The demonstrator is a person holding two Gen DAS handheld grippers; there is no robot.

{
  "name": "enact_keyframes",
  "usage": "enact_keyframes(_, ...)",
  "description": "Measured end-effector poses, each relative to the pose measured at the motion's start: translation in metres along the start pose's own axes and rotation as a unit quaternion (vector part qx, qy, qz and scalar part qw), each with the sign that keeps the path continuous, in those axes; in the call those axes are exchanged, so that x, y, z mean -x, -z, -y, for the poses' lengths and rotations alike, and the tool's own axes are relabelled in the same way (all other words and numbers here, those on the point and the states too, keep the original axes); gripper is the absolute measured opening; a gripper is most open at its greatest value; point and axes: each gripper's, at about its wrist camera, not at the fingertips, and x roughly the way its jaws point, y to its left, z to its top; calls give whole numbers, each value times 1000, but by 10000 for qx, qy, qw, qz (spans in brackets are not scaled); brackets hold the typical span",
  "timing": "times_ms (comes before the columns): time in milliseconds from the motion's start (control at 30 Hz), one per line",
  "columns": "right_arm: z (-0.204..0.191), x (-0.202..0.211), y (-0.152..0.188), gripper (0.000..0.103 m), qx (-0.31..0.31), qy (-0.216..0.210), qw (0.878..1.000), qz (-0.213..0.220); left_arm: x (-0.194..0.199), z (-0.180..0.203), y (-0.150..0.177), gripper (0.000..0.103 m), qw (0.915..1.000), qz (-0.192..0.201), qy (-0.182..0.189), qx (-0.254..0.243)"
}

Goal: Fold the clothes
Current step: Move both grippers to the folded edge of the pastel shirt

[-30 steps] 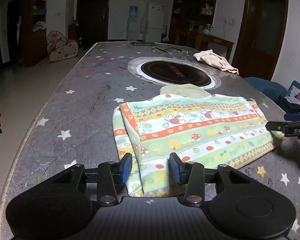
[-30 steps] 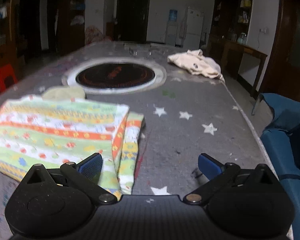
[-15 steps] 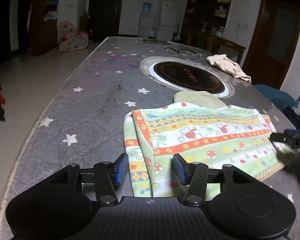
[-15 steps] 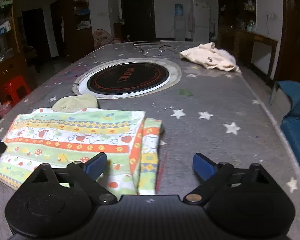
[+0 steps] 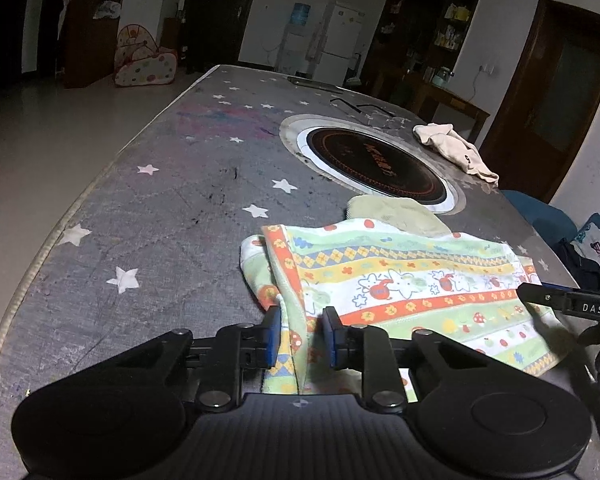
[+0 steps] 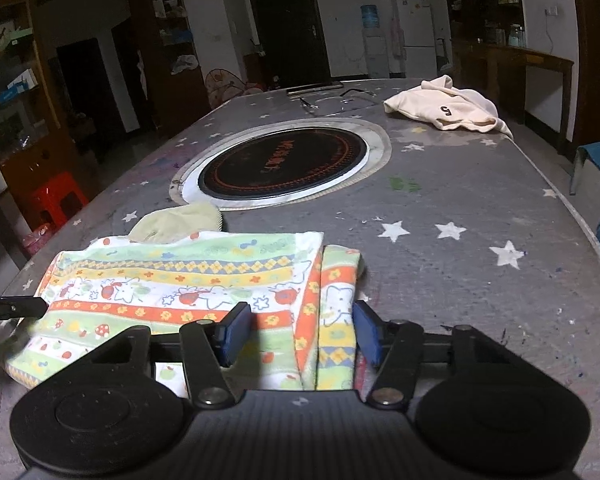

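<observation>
Left gripper [image 5: 300,334] has narrowed its jaws around the near edge of the striped garment [image 5: 400,280] without clamping it yet. Right gripper [image 6: 300,332] closed in from wide to straddle the opposite folded edge, still loose. Beige garment [image 6: 444,109] sits far ahead on the star-print table [image 6: 460,208].

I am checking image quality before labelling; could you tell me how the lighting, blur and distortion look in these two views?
Left wrist view: dim room, dark corners, table edge bowed by the fisheye; the patterned cloth is sharp. Right wrist view: equally dim, a shadow on the cloth between the right gripper fingers; the left gripper tip at the frame edge looks slightly soft.
</observation>
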Motion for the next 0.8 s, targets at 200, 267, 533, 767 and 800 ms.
enact_keyframes(200,-5,-2,2,62,78,4,10000,44,0,4,-1,54,10000,45,-39,-9)
enact_keyframes(267,-8,-3,4,64,134,41,9999,69,-1,6,0,59,10000,65,-27,-49)
enact_keyframes(533,-23,-8,7,80,452,190,9988,95,-4,15,8,78,9985,212,-43,-493)
enact_keyframes(767,-24,-9,8,88,479,174,9987,54,-11,24,13,103,9965,209,-8,-806)
enact_keyframes(800,-24,-10,8,90,479,163,9987,49,-11,24,13,103,9966,204,-5,-799)
